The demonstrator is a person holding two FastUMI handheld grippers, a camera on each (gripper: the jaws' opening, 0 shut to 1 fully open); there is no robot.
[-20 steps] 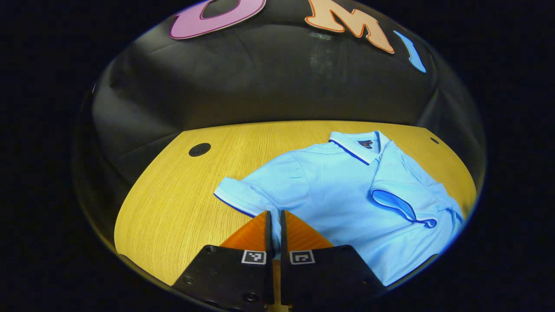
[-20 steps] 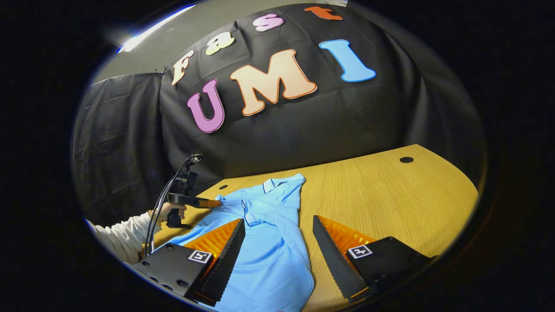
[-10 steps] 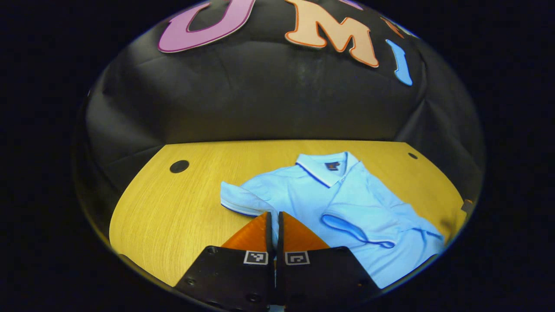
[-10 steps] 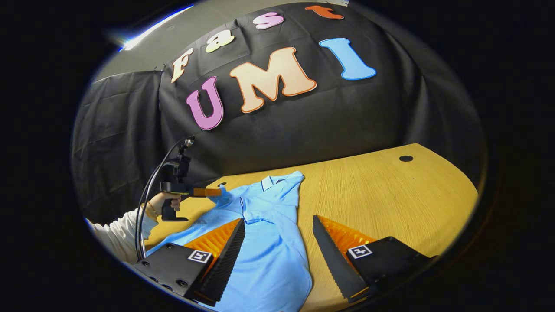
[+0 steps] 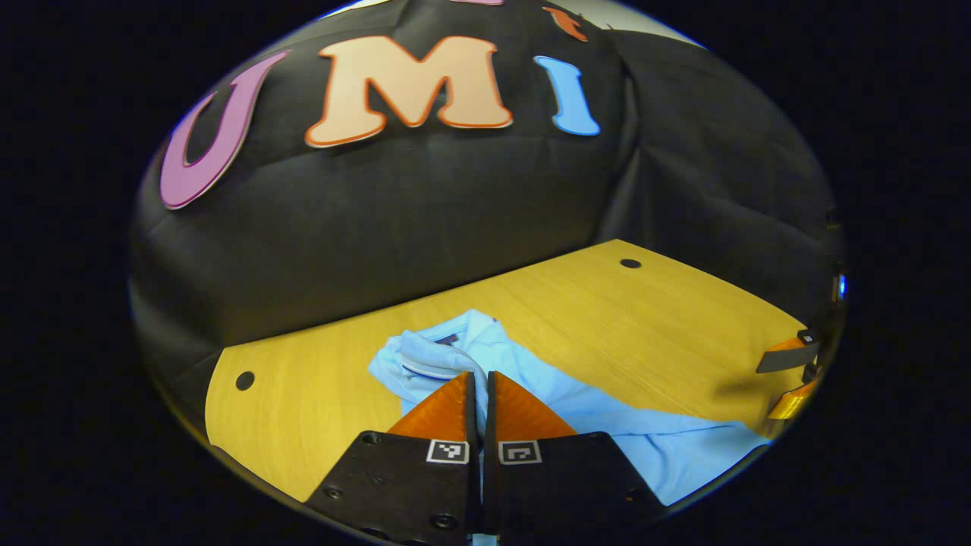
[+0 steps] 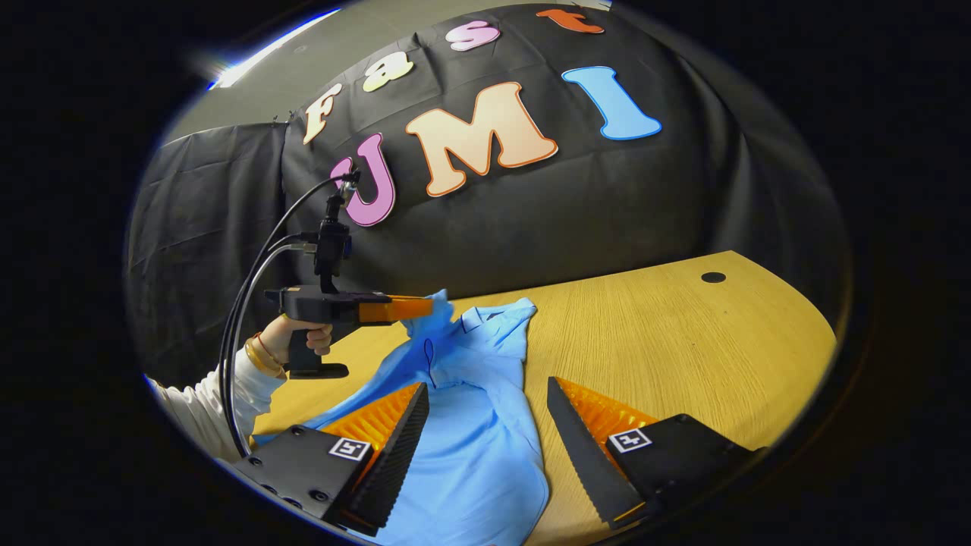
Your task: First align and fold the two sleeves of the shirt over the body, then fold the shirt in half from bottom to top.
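A light blue polo shirt (image 6: pixel 470 425) lies on the wooden table (image 6: pixel 683 341), collar toward the back wall. My left gripper (image 5: pixel 481 375) is shut on the shirt's left sleeve (image 5: pixel 428 360), which hangs lifted off the table. In the right gripper view that left gripper (image 6: pixel 425 305) is held high by a hand (image 6: pixel 292 341), with the sleeve cloth (image 6: pixel 428 334) pulled up and over toward the shirt's body. My right gripper (image 6: pixel 485 390) stands open low over the shirt's lower part, nothing between its fingers. The other sleeve lies folded on the body.
Round cable holes (image 6: pixel 713 277) (image 5: pixel 244 380) (image 5: pixel 630 263) mark the table's far corners. The black cloth wall (image 6: pixel 531 212) stands close behind the table. Bare wood lies to the right of the shirt. My right gripper's fingers (image 5: pixel 789 364) show at the right edge of the left gripper view.
My left gripper has risen and swung right with the sleeve, lifting it off the table and over the shirt's body. The right gripper has stayed put and open.
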